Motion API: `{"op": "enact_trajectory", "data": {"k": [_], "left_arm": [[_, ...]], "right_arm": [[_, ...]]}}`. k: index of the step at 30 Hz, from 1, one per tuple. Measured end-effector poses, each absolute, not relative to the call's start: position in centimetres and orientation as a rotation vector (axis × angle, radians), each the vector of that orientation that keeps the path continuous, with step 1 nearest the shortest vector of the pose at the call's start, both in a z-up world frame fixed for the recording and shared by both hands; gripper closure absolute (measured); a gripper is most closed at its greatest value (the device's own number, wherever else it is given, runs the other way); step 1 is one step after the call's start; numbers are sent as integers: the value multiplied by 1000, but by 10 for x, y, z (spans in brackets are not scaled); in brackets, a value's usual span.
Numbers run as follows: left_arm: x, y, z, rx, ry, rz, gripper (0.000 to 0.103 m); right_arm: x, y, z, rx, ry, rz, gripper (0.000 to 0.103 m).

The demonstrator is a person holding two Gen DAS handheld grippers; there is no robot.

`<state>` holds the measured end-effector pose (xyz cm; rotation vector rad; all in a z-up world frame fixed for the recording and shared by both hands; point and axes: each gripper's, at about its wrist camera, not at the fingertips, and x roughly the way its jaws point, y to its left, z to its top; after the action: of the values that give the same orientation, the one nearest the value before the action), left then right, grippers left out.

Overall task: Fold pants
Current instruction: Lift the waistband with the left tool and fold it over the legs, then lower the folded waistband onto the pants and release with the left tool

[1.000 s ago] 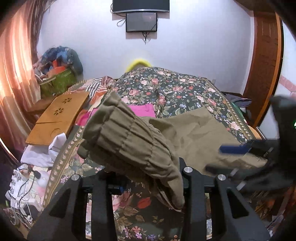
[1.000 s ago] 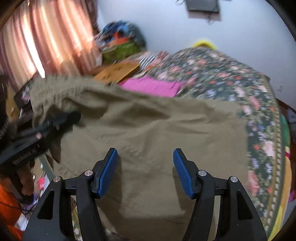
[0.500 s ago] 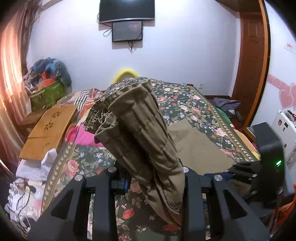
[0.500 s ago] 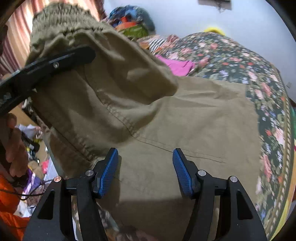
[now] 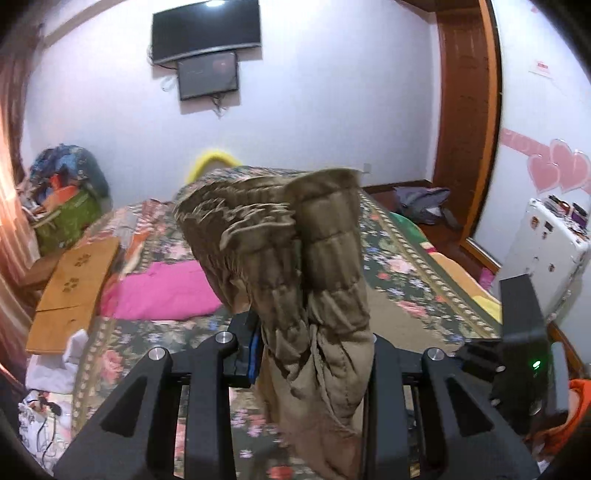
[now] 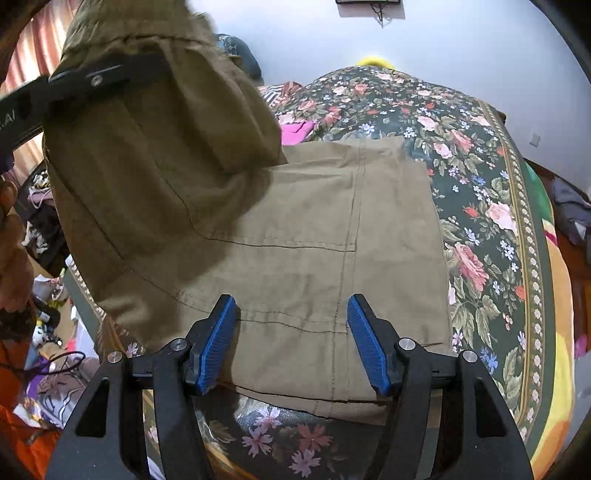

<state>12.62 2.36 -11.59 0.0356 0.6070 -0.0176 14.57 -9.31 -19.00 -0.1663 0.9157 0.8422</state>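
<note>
At the bottom centre of the left wrist view, the left gripper (image 5: 314, 354) is clamped tight on the gathered elastic waistband of the olive pants (image 5: 295, 266), which rise from the jaws as a thick, ribbed, bunched column and flop over toward the upper middle of the frame. At the bottom of the right wrist view the right gripper (image 6: 291, 339) stands wide apart and holds nothing, its blue ribbed pads (image 6: 216, 343) poised just over the near hem edge of the pants (image 6: 314, 236) where they lie flat on the bed. The relation that matters: the lifted waist end hangs in the upper left of the right view, pinched by the other tool, while the flat leg panel stretches away from the spread claw toward the frame's centre, its long axis running near to far along the dark stitched seams. Judging by this, the left side carries the fold and the right is nearer the resting cloth, well placed to pin it. The fabric looks like a soft matte cotton weave, limp and lightly creased. Beneath it spreads the floral bedspread (image 6: 480, 206), dark green with pink roses and a patterned border. Farther off lie a pink cloth (image 5: 162, 291) and a wooden board (image 5: 70, 291) at mid left, then a wall-mounted television (image 5: 207, 29) at the top.
</note>
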Motion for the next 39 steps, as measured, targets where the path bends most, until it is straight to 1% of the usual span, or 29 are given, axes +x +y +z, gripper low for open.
{"op": "enact_trajectory", "data": {"k": [9, 14, 18, 28, 30, 33, 35, 36, 38, 39], "left_arm": [[143, -5, -126, 59, 671, -103, 76], [150, -16, -133, 48, 706, -143, 76], [158, -31, -146, 50, 761, -182, 76], [168, -62, -182, 82, 888, -239, 76], [169, -65, -188, 92, 910, -239, 75], [169, -69, -193, 97, 934, -228, 71], [169, -69, -194, 94, 946, -221, 67], [168, -69, -195, 89, 952, -217, 62], [168, -67, -196, 54, 966, -226, 40], [167, -65, -195, 19, 969, -248, 18]], "right_arm": [[151, -144, -177, -50, 889, 789, 44], [159, -171, -193, -18, 938, 708, 43], [161, -171, -199, 11, 940, 713, 43], [157, -198, -185, 47, 907, 647, 43], [155, -206, -184, 54, 905, 628, 43], [153, -218, -183, 60, 906, 599, 43], [151, -225, -183, 68, 906, 583, 43], [149, -227, -182, 70, 906, 576, 43], [149, -231, -181, 78, 905, 563, 43], [149, -233, -181, 84, 904, 559, 43]]}}
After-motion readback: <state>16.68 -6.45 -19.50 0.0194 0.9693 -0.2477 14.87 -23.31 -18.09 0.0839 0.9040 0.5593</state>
